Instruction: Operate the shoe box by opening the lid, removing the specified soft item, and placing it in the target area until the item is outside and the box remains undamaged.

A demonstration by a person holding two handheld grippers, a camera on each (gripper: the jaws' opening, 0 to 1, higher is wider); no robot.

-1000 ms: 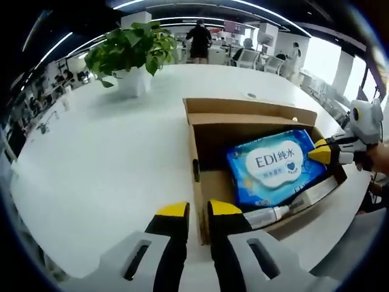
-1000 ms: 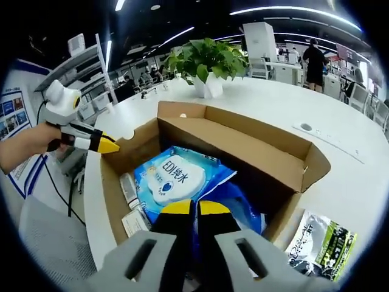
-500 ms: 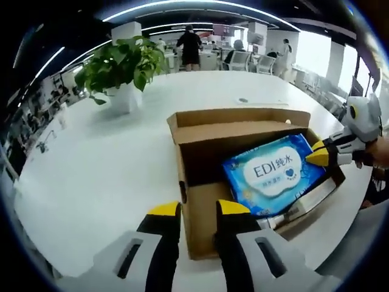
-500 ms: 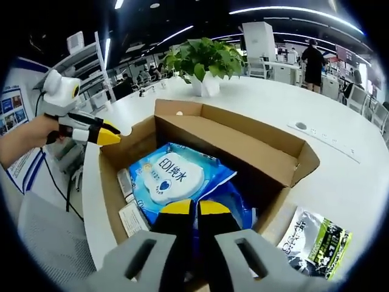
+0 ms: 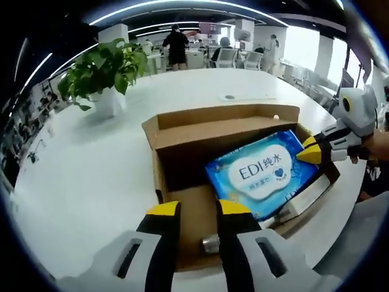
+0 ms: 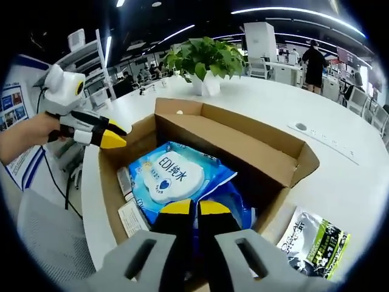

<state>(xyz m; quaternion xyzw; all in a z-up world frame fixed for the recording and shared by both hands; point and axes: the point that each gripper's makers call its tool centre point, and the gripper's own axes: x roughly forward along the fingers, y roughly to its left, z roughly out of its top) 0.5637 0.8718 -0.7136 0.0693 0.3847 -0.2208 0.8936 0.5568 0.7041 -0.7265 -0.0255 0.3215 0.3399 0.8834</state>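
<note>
Right hand-held gripper point(image 6: 195, 207) clamped on blue wipes pack point(image 6: 172, 177) inside open box point(image 6: 243, 149). Left hand-held gripper point(image 5: 197, 209) slightly apart, empty, over box's near wall. Box near worktop point(image 5: 91, 164) edge; plant point(image 5: 100, 67) toward far side; green packet point(image 6: 315, 238) beside box.

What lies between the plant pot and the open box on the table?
In the left gripper view, only bare white table lies between the plant pot and the box; the stretch holds nothing.
</note>
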